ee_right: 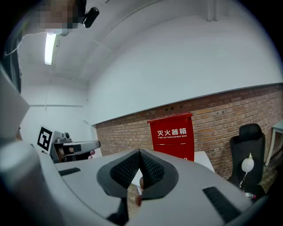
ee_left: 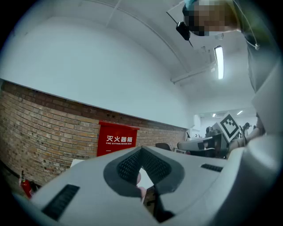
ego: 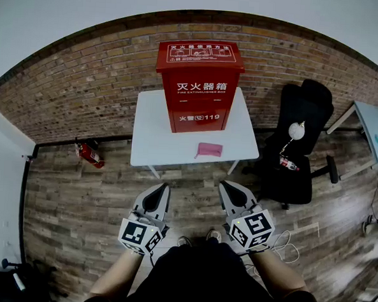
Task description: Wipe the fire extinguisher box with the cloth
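The red fire extinguisher box (ego: 198,85) stands upright on a white table (ego: 151,138) against the brick wall. A pink cloth (ego: 209,149) lies on the table just in front of the box. My left gripper (ego: 163,189) and right gripper (ego: 225,187) hang side by side over the wood floor, well short of the table, both shut with nothing in them. The box (ee_left: 116,137) shows ahead above the closed jaws in the left gripper view, and the box (ee_right: 173,134) stands ahead in the right gripper view too.
A black office chair (ego: 298,144) with a white round object and a bottle on it stands right of the table. A small red fire extinguisher (ego: 90,153) lies on the floor at the left wall. A light blue desk (ego: 377,130) sits far right.
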`<state>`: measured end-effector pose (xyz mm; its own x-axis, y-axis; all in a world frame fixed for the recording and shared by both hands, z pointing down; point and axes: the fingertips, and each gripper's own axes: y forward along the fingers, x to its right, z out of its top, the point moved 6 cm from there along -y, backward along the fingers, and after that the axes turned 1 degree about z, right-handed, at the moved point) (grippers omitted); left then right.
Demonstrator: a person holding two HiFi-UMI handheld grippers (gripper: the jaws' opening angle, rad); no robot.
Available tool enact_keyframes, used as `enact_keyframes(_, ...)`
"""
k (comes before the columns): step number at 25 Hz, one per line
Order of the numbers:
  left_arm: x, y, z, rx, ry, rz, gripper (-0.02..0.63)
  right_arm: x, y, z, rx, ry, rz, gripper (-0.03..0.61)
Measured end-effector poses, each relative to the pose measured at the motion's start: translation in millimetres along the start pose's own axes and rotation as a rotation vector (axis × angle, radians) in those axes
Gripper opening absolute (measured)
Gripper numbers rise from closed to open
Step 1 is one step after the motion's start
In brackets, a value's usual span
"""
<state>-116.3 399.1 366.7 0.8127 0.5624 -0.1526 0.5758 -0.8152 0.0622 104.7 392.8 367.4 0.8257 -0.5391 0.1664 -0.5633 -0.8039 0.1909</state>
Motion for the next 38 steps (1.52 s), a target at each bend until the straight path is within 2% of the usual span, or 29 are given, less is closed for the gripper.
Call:
enact_keyframes(11, -19, 1, -14, -0.032, -0.036, -0.051, 0.012, -4, 17, -16, -0.051, 0.000, -0.051, 0.018)
enact_keyframes(15, -26, 16, -27, -0.062, -0.055, -0.052, 0.012, 14, 26, -33, -0.090, 0.026, -0.055, 0.020)
enact_keyframes(19, -32, 40, -37, -0.079, -0.059, -0.028, 0.012, 55, 48, -48, -0.152, 0.025, -0.045, 0.020)
enact_keyframes(23, -46, 75, -45, -0.094, -0.060, 0.035, 0.012, 112, 89, -61, -0.216, -0.011, -0.022, 0.020)
enact_keyframes(31, -68, 151, -60, -0.128, -0.105, 0.191, 0.012, 227, 197, -105, -0.427, -0.116, 0.102, 0.020)
enact_keyframes(38, -84, 177, -83, -0.157, -0.155, 0.347, 0.012, 271, 284, -161, -0.614, -0.213, 0.259, 0.020)
